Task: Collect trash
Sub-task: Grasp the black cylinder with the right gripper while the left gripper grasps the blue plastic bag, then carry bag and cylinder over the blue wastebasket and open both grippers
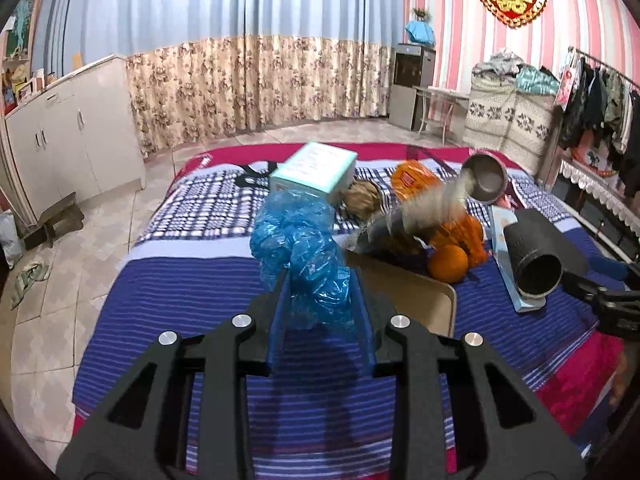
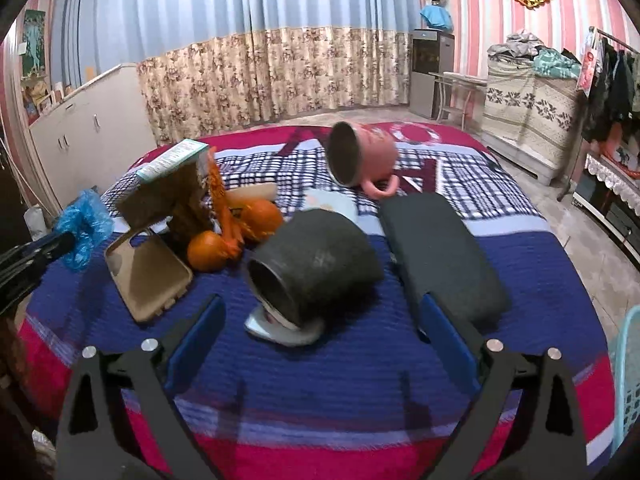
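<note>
**A:** Blue crinkly plastic is the thing here. The left hand-held gripper (image 1: 320, 300) is clamped on a wad of blue plastic bag (image 1: 300, 248), and the wad sticks up and forward past its fingertips, clear of the bed (image 1: 180, 292). The grip only pinches the lower bit, so most of it is flopping free.

**B:** So it could slide out?

**A:** That's my worry. Thin slippery film, small bite, and a quick swing might tug it loose. It might also brush the teal box (image 1: 314, 172) just beyond it, or the brown tray (image 1: 408, 292) lying right of the fingers.

**B:** And the other one?

**A:** The right hand-held gripper (image 2: 320, 320) is spread wide with nothing in it. A black mug (image 2: 316, 264) lies on its side just ahead between the fingers, and a black case (image 2: 444, 252) sits by the right finger. The oranges (image 2: 236, 236) are off to its left. Closing there risks grabbing a mug instead of trash.
</note>
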### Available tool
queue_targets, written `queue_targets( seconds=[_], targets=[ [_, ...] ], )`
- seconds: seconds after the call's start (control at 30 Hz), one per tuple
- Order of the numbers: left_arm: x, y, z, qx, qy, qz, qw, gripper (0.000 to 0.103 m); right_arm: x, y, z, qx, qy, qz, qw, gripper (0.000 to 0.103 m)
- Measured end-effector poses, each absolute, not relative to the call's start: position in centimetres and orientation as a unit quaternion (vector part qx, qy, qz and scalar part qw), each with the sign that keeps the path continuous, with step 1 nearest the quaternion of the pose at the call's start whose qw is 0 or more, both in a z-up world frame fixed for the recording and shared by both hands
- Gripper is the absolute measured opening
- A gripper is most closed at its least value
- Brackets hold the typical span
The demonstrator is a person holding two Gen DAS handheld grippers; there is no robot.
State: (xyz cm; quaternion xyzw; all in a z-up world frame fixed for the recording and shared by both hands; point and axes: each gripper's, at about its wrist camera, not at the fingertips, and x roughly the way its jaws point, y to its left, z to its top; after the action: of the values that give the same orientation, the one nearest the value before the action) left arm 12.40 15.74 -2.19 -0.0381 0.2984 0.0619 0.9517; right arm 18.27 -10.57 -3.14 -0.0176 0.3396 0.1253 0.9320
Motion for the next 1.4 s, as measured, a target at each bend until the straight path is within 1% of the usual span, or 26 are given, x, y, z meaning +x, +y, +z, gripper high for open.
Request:
queue_targets(
  seconds=[0.27,0.33,0.37,0.4,0.47,0.6,0.67,0.97,1.13,1.4],
  targets=[
    [12.4,18.4,-3.1,-0.060,0.307,0.077,0.947,0.028,21.9,-8.0,-5.1,-0.029,0.369,0.088,0.925,0.096],
    [12.5,18.7,-3.3,-0.064,0.309,0.078,0.946,0.028,22.2,-8.0,-5.6,-0.027,0.376,0.087,0.922,0.094],
    [12.5,18.8,-3.3,-0.065,0.309,0.078,0.946,0.028,22.2,-7.9,-5.7,-0.025,0.376,0.087,0.922,0.088],
    [12.5,18.8,-3.3,-0.064,0.309,0.078,0.946,0.028,22.2,-7.9,-5.6,-0.027,0.375,0.087,0.923,0.086],
    [12.6,18.8,-3.5,-0.061,0.310,0.078,0.946,0.028,22.0,-7.8,-5.4,-0.030,0.370,0.091,0.924,0.078],
    [12.9,18.1,-3.4,-0.054,0.312,0.071,0.946,0.028,21.3,-8.5,-4.7,-0.024,0.358,0.099,0.928,0.069],
    [13.0,17.4,-3.1,-0.052,0.313,0.067,0.946,0.028,20.6,-9.4,-3.9,-0.014,0.349,0.100,0.932,0.067],
    [12.9,12.8,-0.7,-0.037,0.297,0.029,0.954,0.027,15.7,-16.0,0.7,0.012,0.292,0.081,0.953,0.065],
    [13.1,7.8,1.1,-0.012,0.278,-0.007,0.960,0.027,12.5,-21.9,3.0,0.020,0.263,0.034,0.964,0.065],
    [13.6,-1.5,3.7,0.005,0.253,-0.085,0.964,0.026,8.7,-32.2,3.6,0.059,0.236,-0.073,0.967,0.065]
  ],
)
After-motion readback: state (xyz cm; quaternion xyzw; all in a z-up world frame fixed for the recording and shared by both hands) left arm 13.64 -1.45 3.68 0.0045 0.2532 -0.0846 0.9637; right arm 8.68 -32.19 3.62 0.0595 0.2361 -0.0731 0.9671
